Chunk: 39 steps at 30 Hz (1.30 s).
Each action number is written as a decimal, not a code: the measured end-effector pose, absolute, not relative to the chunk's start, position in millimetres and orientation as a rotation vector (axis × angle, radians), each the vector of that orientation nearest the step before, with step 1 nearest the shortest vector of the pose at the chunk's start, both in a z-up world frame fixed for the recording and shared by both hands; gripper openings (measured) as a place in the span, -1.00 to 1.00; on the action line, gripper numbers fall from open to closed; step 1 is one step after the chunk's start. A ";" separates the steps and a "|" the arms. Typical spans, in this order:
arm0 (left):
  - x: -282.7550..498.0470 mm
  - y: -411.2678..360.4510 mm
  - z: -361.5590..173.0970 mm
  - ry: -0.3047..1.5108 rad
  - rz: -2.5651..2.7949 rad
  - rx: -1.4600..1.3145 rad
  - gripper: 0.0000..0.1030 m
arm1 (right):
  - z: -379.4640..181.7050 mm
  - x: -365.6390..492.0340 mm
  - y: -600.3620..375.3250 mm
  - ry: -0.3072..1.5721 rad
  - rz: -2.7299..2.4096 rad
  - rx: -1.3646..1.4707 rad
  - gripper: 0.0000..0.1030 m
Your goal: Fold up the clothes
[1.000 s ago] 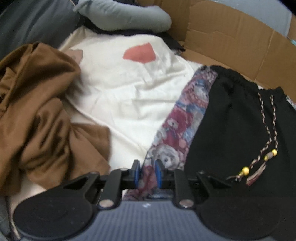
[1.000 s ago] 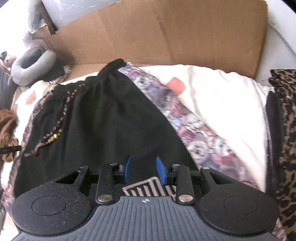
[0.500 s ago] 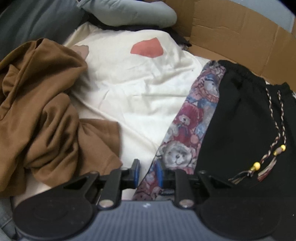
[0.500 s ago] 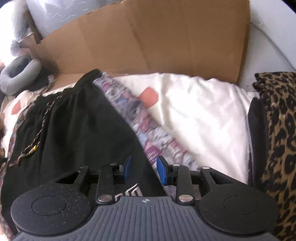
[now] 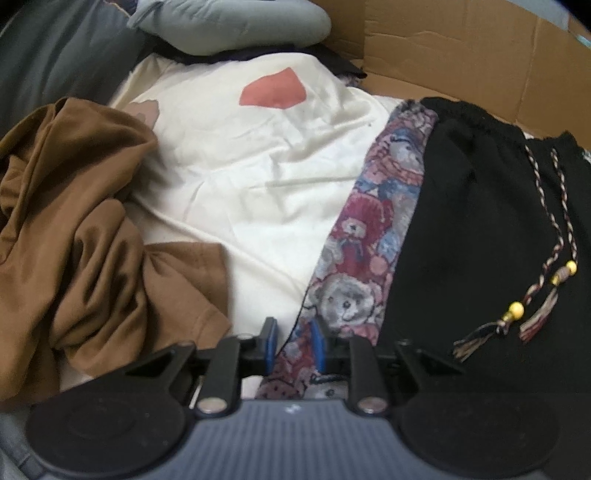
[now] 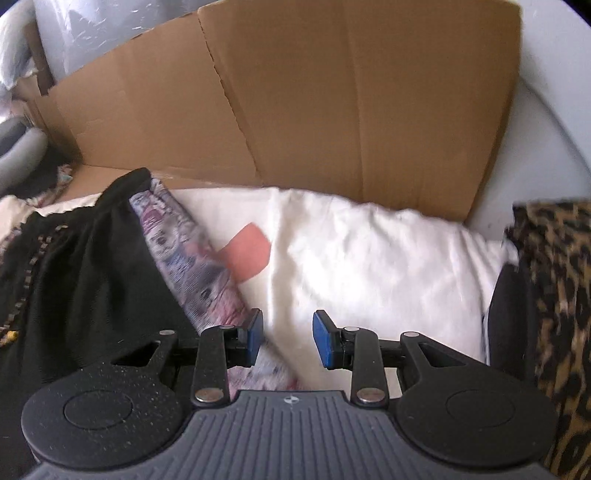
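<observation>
While the left gripper (image 5: 293,345) has barely shifted over the last second, its blue pads set narrowly apart with the lower edge of the teddy-bear print fabric (image 5: 364,236) running between them, the right gripper (image 6: 287,341) has slid rightward. A second ago it hung over the black garment (image 6: 92,288); it now sits past the printed strip (image 6: 192,273), over the cream sheet (image 6: 369,266). Its jaws stand moderately apart with nothing gripped; only the print's edge and bare sheet show in the gap. Whether the left pads truly pinch the print I cannot tell. My reading is that both hands are taking up stations at the garment's two near corners or sides, ready to lift or smooth it before a fold; no fold has begun.

Nearest in the left view, the print is a soft woven cloth of red, blue and grey bears, lying as a long band. To its right the black garment is matte and heavy-looking, flat, with a gathered waistband at the far end and a braided drawstring (image 5: 546,266) ending in yellow beads and tassels. To the left, a brown jersey garment (image 5: 74,229) lies crumpled in deep folds. Beneath everything the cream sheet is smooth, lightly creased, with a pink patch (image 5: 275,92). In the right view, leopard-print fabric (image 6: 554,295) lies at the right edge. Farthest stand a grey neck pillow (image 5: 229,26) and creased cardboard (image 6: 332,103).
</observation>
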<state>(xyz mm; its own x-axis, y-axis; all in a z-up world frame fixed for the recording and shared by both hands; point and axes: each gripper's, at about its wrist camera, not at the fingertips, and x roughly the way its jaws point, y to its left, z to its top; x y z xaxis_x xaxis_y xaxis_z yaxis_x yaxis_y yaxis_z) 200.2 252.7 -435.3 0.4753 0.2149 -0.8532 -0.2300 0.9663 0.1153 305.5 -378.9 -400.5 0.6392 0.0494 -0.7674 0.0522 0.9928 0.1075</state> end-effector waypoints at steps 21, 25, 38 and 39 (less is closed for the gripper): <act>202.7 251.6 -437.8 1.043 0.270 0.016 -0.57 | -413.9 269.0 -348.5 0.815 0.054 -0.087 -0.29; 202.8 250.7 -438.3 1.043 0.267 0.027 -0.57 | -413.7 267.4 -344.6 0.808 0.081 -0.133 -0.31; 202.4 253.5 -440.3 1.044 0.281 0.067 -0.17 | -425.0 283.2 -357.6 0.917 0.149 -0.095 -0.29; 202.0 255.0 -440.1 1.043 0.275 0.062 -0.17 | -426.2 284.9 -359.1 0.925 0.157 -0.086 -0.28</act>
